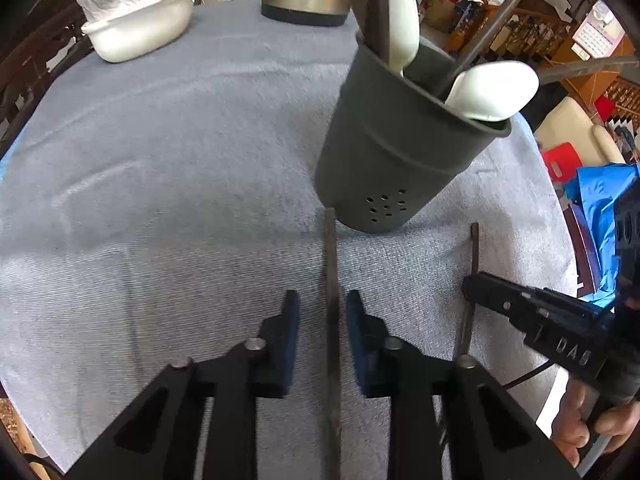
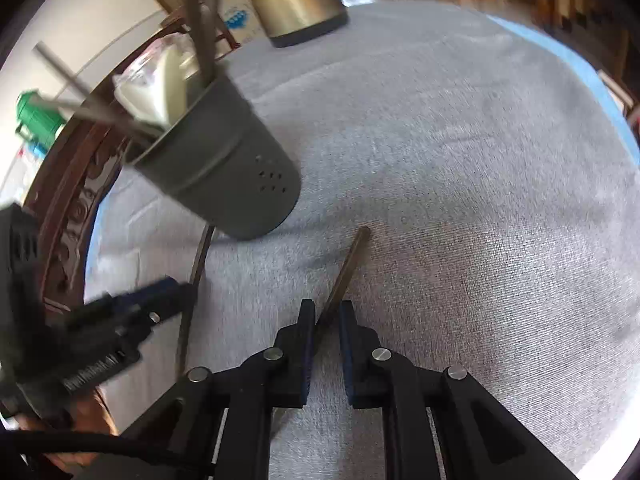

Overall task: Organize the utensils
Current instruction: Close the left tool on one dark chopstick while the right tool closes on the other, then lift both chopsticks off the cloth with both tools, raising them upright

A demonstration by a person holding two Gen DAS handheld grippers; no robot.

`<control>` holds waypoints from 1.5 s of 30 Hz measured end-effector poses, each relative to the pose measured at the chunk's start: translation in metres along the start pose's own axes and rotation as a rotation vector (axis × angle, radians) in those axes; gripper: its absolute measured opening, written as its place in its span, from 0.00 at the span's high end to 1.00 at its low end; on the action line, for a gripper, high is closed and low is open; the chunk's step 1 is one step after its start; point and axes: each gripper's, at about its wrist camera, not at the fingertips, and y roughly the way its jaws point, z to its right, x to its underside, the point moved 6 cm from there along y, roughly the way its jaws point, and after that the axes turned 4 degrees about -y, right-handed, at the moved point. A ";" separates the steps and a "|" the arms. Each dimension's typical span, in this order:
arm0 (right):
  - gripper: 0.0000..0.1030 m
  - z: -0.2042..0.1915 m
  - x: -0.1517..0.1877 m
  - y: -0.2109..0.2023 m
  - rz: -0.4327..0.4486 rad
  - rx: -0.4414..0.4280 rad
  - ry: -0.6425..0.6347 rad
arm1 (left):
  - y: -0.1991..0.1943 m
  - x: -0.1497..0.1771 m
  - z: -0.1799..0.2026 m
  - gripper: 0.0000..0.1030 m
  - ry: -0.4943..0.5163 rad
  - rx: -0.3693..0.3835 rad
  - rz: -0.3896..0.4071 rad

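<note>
The right gripper [image 2: 323,322] is pointing toward twelve o'clock, its blue-padded jaws standing narrowly apart around a dark chopstick [image 2: 345,274] lying on the grey tablecloth [image 2: 460,168]; whether the pads are pressing it cannot be told. At ten o'clock a grey utensil holder [image 2: 224,168] is standing, carrying chopsticks and white spoons [image 2: 160,88]. At eight o'clock the left gripper [image 2: 132,316] is blurring beside another chopstick [image 2: 192,292]. A brass kettle [image 2: 296,0] is sitting at twelve.
</note>
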 end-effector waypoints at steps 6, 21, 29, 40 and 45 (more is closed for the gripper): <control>0.85 0.000 -0.014 0.007 0.002 0.019 0.055 | 0.007 -0.012 0.002 0.87 -0.007 0.016 0.004; 0.91 -0.029 -0.003 -0.060 0.319 -0.141 -0.111 | -0.064 -0.019 -0.014 0.94 -0.034 0.056 0.203; 0.94 -0.060 -0.001 -0.130 0.611 -0.175 -0.202 | -0.150 -0.022 -0.007 0.94 -0.002 0.065 0.427; 0.94 -0.113 -0.021 -0.196 0.869 -0.174 -0.319 | -0.217 -0.035 0.018 0.94 0.043 0.061 0.611; 0.94 -0.132 -0.041 -0.224 0.966 -0.174 -0.328 | -0.248 -0.058 0.028 0.94 0.051 0.064 0.713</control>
